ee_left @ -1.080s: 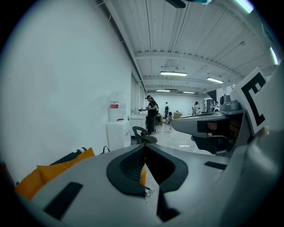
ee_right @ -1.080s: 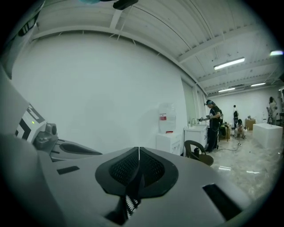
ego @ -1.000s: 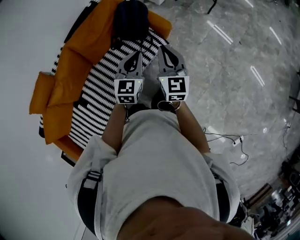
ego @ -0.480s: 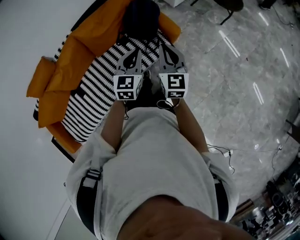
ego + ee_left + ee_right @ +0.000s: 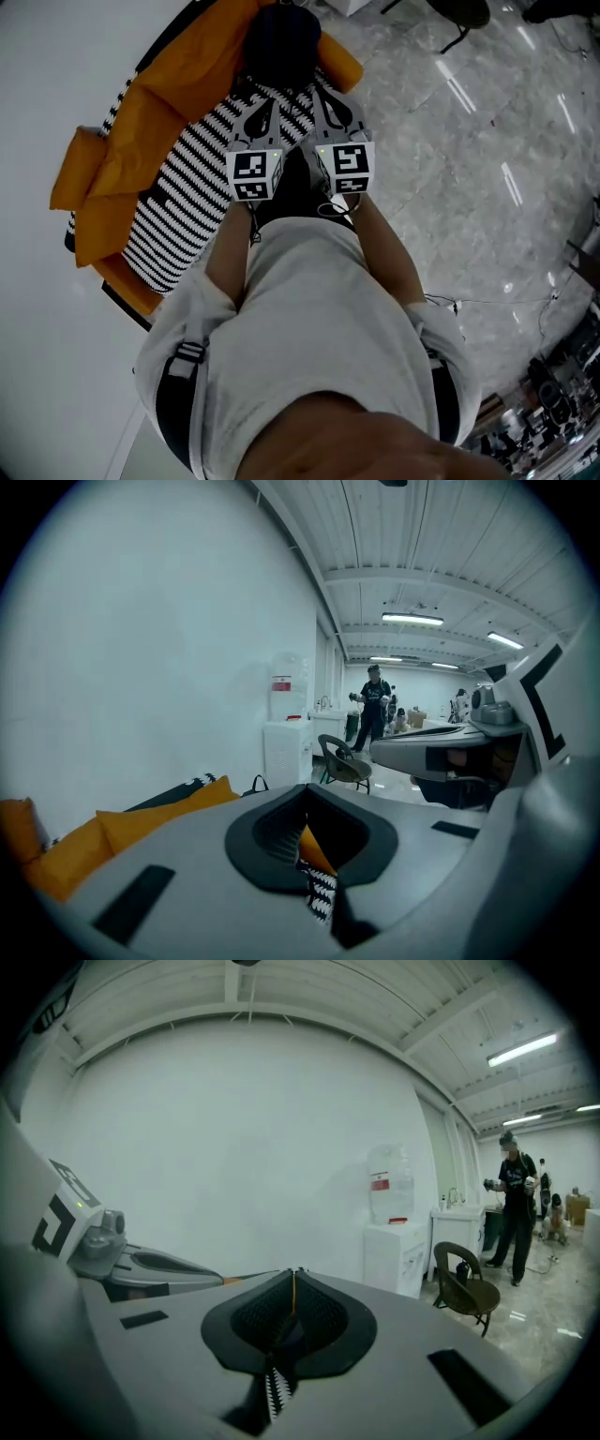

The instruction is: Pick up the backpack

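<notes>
Left gripper (image 5: 269,105): the jaws are pressed together and empty. Through the slit in the left gripper view (image 5: 305,797) only striped cloth and orange cushion show beyond.
Right gripper (image 5: 328,97): the jaws are likewise closed with nothing between them (image 5: 293,1275).
Backpack (image 5: 281,42): a dark, rounded bundle just ahead of both sets of tips, roughly between the lines they point along. Neither gripper touches it.
Resting place: the far end of an orange sofa (image 5: 122,141). The sofa's black-and-white striped cover (image 5: 187,187) lies below and to the left of the left gripper.
Likely feel: soft fabric that will sag and fold when lifted. It is neither slippery nor fragile. Its weight depends on its contents, which cannot be seen.
Where to hold: a top carry handle or a shoulder strap, since pinching the slack body cloth would let it droop.
Possible handle: a thin dark loop (image 5: 255,784) shows past the cushion, above the left jaw. It is too small to tell for sure.
Before any grip: both pairs of jaws must open.
</notes>
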Available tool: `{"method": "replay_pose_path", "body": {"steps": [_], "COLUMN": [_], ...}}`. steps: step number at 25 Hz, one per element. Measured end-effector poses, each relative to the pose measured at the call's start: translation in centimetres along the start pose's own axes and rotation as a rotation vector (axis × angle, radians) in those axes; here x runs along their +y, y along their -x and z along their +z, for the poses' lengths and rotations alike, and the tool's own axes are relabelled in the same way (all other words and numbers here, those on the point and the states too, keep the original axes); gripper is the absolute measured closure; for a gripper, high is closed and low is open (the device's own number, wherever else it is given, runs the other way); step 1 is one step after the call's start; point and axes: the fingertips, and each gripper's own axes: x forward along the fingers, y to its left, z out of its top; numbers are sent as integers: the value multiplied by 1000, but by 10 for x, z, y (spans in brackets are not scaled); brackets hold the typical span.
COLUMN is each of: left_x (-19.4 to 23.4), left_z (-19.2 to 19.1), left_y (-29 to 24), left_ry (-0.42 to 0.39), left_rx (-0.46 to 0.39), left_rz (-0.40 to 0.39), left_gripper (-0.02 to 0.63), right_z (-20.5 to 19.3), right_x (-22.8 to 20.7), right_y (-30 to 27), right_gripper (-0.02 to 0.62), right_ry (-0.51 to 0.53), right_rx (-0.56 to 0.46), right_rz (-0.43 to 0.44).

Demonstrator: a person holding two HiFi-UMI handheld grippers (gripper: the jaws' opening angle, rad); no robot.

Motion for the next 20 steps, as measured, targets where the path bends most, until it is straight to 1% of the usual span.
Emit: {"method": "replay_pose_path", "body": {"steps": [5,8,11,14,20], "left_x": [26,42,60,76,95], "left_z": [-8,-15,-29,-49,-77], "left_y": [-45,-64,-81,-103,-142], "left_ry": [12,46,78,102,144], "left_rx": [26,36,58,99,176], "left_rz": [-7,-23,-36,-55,-78], "left_gripper": [594,594,594,594,594], "right_z": [-7,-17,-30,-47,-70], "right_x": [1,9,16,14,-7], "right_y": [-52,-74,-97,-125,-162], "right_gripper": [557,557,557,556,556], "right_ry": [82,105,128,125,115], "right_rx": [61,101,146,191,262], "right_rz": [84,135,167,172,136]}}
